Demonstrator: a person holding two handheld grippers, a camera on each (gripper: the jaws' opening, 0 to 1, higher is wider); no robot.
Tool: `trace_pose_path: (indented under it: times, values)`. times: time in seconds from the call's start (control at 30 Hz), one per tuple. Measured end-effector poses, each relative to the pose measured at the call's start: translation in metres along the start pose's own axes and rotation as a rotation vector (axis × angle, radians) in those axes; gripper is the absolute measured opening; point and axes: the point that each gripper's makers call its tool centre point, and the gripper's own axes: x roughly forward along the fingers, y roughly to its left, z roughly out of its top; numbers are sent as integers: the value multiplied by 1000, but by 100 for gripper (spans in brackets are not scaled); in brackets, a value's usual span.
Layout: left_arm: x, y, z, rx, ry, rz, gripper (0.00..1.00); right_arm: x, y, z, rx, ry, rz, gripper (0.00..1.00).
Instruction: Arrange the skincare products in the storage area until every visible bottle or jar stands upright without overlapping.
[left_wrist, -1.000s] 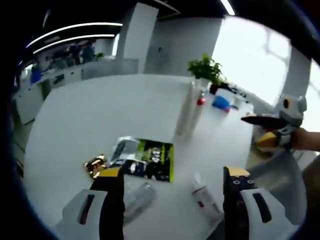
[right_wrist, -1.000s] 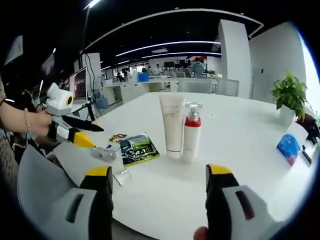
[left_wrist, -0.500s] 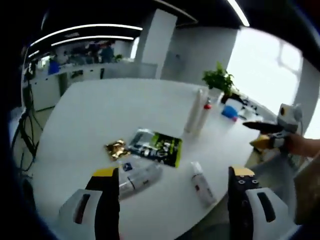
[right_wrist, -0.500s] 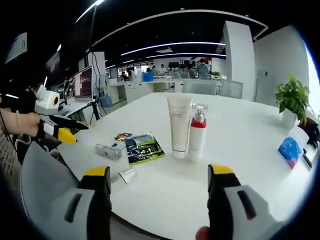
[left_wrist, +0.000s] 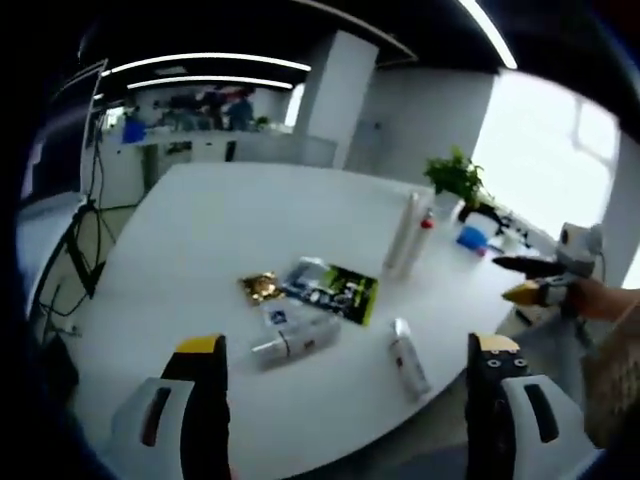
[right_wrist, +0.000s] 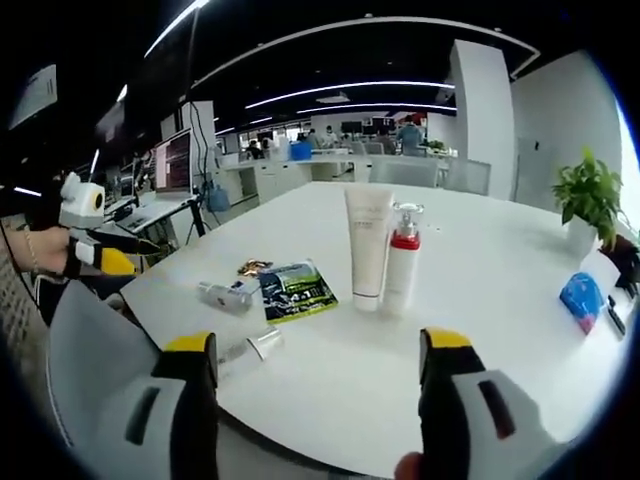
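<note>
A white tube (right_wrist: 369, 245) and a pump bottle with a red collar (right_wrist: 402, 262) stand upright side by side on the white table (right_wrist: 480, 330). A clear bottle (right_wrist: 228, 294) lies on its side near a green-and-black sachet (right_wrist: 296, 290). A smaller bottle (right_wrist: 252, 349) lies by the front edge. My right gripper (right_wrist: 318, 342) is open and well short of them. In the left gripper view the tube (left_wrist: 403, 232) and pump bottle (left_wrist: 422, 235) stand far off, and the two bottles (left_wrist: 300, 340) (left_wrist: 405, 357) lie closer. My left gripper (left_wrist: 348, 345) hangs open above the table's near edge.
A crumpled gold wrapper (left_wrist: 262, 287) lies beside the sachet (left_wrist: 335, 288). A potted plant (right_wrist: 585, 190) and a blue packet (right_wrist: 582, 296) sit at the far right of the table. The right gripper (left_wrist: 540, 280) shows at the table's right side, with desks and monitors beyond.
Both cameras have drawn back from the table, so more of it shows and the products look smaller. The products themselves have not moved.
</note>
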Motion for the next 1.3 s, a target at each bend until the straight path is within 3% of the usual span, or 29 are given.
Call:
trace_pose_path:
  times: [0.17, 0.57, 0.77, 0.9, 1.3]
  values:
    - [-4, -2, 7, 8, -31, 11, 97, 1, 2, -2, -9, 12, 10, 84]
    - [-3, -1, 4, 19, -27, 25, 96, 4, 5, -8, -38, 43, 23, 83]
    - [-6, 1, 4, 24, -45, 43, 95, 11, 13, -18, -83, 135, 27, 81]
    - [-7, 2, 6, 19, -60, 44, 94, 17, 16, -14, -54, 144, 32, 77]
    - [-8, 2, 8, 25, -83, 32, 94, 63, 62, -27, 9, 224, 95, 69]
